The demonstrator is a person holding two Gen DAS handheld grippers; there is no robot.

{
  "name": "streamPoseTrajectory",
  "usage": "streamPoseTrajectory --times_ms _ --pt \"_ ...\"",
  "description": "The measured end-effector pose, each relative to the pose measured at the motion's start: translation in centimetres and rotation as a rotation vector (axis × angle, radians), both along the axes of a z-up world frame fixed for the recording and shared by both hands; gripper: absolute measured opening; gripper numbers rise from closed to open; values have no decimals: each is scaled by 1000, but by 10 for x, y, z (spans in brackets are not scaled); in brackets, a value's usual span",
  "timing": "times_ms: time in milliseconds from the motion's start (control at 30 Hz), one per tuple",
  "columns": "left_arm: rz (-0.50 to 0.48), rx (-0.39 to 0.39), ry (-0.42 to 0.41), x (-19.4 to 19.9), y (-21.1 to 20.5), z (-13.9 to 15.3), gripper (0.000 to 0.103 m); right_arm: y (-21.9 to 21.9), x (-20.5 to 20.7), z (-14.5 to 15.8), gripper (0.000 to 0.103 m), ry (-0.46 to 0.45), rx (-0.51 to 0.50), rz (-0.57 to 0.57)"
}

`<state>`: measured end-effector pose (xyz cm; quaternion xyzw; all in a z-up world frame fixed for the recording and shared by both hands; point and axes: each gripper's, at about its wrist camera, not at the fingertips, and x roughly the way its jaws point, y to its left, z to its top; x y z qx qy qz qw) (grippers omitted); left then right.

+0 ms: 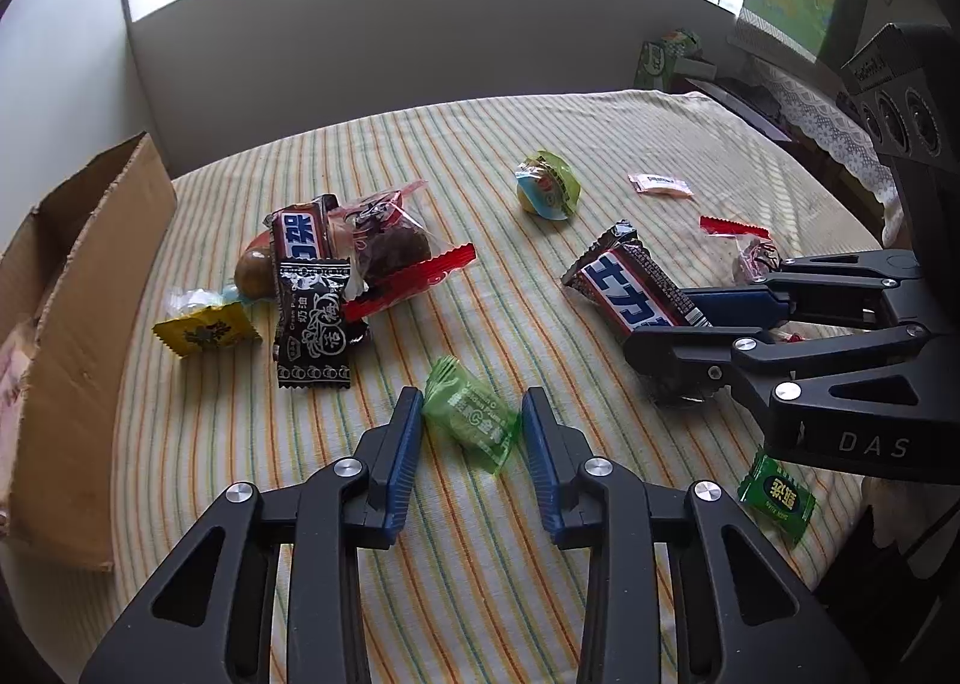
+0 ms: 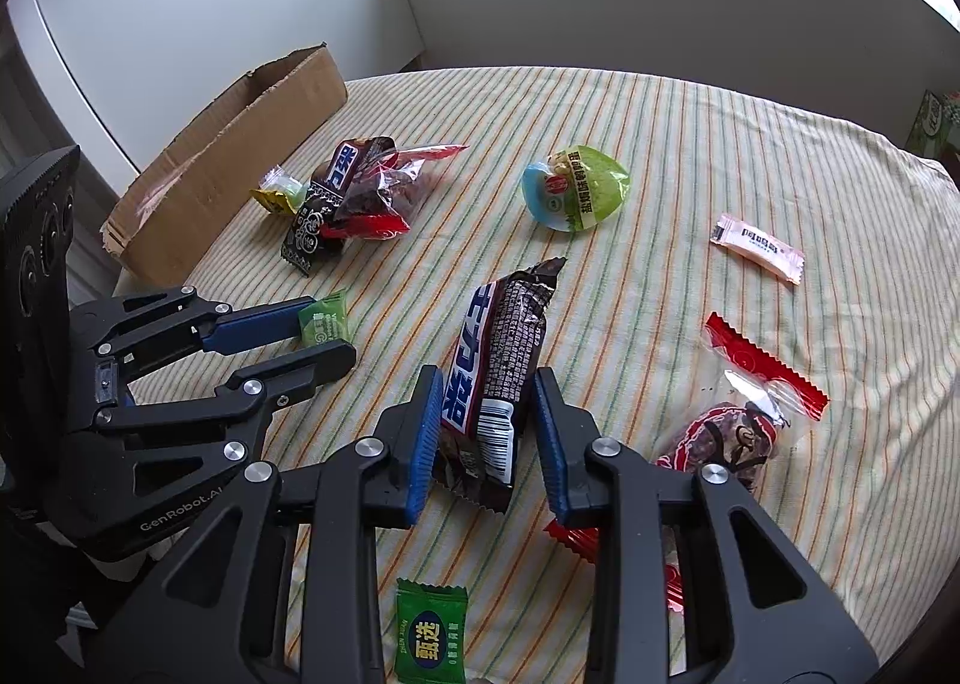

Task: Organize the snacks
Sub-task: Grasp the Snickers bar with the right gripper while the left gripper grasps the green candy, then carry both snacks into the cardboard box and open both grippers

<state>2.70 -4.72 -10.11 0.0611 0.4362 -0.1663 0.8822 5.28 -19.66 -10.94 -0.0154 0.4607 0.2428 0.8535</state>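
Observation:
Snacks lie scattered on a striped tablecloth (image 1: 480,144). A light green wrapped candy (image 1: 474,420) lies on the cloth between the blue pads of my left gripper (image 1: 472,396), and both pads touch its wrapper. In the right wrist view the same candy (image 2: 324,318) shows at the tips of the left gripper (image 2: 327,333). My right gripper (image 2: 487,375) is shut on the lower end of a dark brown chocolate bar (image 2: 498,348), whose far end points away and slightly up. From the left wrist view the right gripper (image 1: 660,324) holds that bar (image 1: 624,276) at the right.
An open cardboard box (image 1: 78,294) stands at the table's left edge. Beside it lies a pile of snacks (image 1: 336,264). A round green-blue pack (image 1: 547,186) and a pink candy (image 1: 660,185) lie farther back. A dark green candy (image 2: 429,630) and a red-edged clear pack (image 2: 744,420) lie near my right gripper.

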Motion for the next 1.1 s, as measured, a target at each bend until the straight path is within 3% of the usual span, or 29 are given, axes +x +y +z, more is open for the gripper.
streamPoseTrajectory --times_ms 267,567,800,1100 --pt "1 -24 -21 -4 3 5 11 -2 -1 1 31 -5 5 -5" --pt "-22 -9 -23 -7 -7 3 11 -3 0 1 31 -4 4 -10" --pt "-38 0 -53 -17 -15 5 4 -7 -1 4 31 -14 17 -21" --pt "-2 -48 -69 -17 -5 17 4 -7 -6 15 31 -44 45 -29"
